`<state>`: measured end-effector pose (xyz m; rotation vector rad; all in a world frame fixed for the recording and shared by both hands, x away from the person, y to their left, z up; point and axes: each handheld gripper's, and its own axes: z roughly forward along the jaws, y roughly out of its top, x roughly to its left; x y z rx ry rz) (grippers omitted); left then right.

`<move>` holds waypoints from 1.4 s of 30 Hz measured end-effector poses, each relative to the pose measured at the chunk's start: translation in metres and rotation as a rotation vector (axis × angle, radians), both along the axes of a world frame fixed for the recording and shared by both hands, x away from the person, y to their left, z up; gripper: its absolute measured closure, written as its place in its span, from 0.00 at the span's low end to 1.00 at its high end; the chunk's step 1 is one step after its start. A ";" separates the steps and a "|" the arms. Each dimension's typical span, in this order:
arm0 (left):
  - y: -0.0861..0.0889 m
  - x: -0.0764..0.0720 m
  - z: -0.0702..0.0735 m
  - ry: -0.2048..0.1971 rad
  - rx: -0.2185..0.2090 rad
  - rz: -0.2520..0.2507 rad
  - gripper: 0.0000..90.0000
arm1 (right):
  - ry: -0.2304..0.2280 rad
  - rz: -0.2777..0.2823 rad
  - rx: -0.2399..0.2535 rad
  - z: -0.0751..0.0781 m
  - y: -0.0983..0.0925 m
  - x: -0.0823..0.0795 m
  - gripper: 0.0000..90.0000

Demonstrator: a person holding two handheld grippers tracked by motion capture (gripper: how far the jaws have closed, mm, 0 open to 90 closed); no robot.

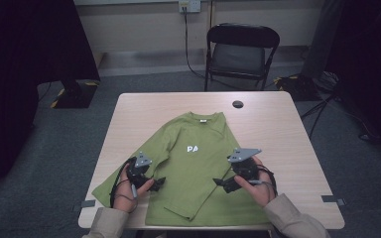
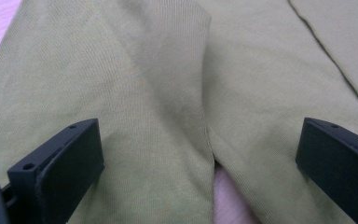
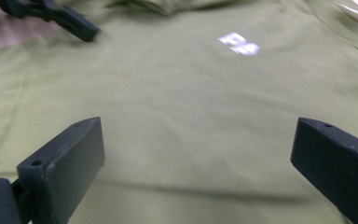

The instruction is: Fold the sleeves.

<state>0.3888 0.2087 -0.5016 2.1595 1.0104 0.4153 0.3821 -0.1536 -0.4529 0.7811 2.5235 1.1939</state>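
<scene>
A: Green cotton covers most of the near half of the table (image 1: 278, 119). The long-sleeved shirt (image 1: 198, 163) lies flat, collar towards the far edge, hem almost at the near edge, white letters (image 1: 193, 148) on the chest.

B: Take the shirt as the landmark. Where are the grippers?

A: The left gripper (image 1: 151, 182) sits over the shirt's left sleeve, close to where the sleeve meets the body. Its jaws stand wide apart with nothing between them; in the left gripper view the sleeve's folded edge (image 2: 205, 93) runs up between the jaws, and a sliver of bare table (image 2: 226, 196) shows in the gap beside it.

B: And the other one?

A: The right gripper (image 1: 228, 182) rests over the shirt's right side, below the letters. Its jaws are also spread wide and hold nothing. The right gripper view is blurred, looking across the chest at the letters (image 3: 238, 44), with the left gripper (image 3: 70, 21) beyond.

B: Free room around the shirt?

A: Bare wood lies right of the shirt and beyond the collar, where a dark round hole (image 1: 237, 104) sits. The left sleeve reaches nearly to the table's left edge. A folding chair (image 1: 242, 49) stands well beyond the collar
</scene>
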 end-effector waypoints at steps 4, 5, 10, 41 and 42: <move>0.000 0.000 0.000 0.000 -0.002 0.001 0.00 | 0.012 -0.047 0.020 -0.006 -0.022 0.001 0.02; 0.000 0.000 0.000 0.000 -0.002 0.001 0.00 | 0.015 -0.055 0.019 -0.007 -0.027 0.001 0.02; 0.000 0.000 0.000 0.000 -0.002 0.001 0.00 | 0.019 -0.097 0.016 -0.017 -0.052 -0.001 0.02; 0.005 -0.001 0.005 0.006 0.006 -0.014 0.05 | 0.056 -0.202 -0.075 -0.048 -0.111 -0.008 0.00; 0.010 -0.004 0.012 -0.006 -0.005 -0.030 0.04 | 0.057 -0.202 -0.075 -0.048 -0.111 -0.008 0.00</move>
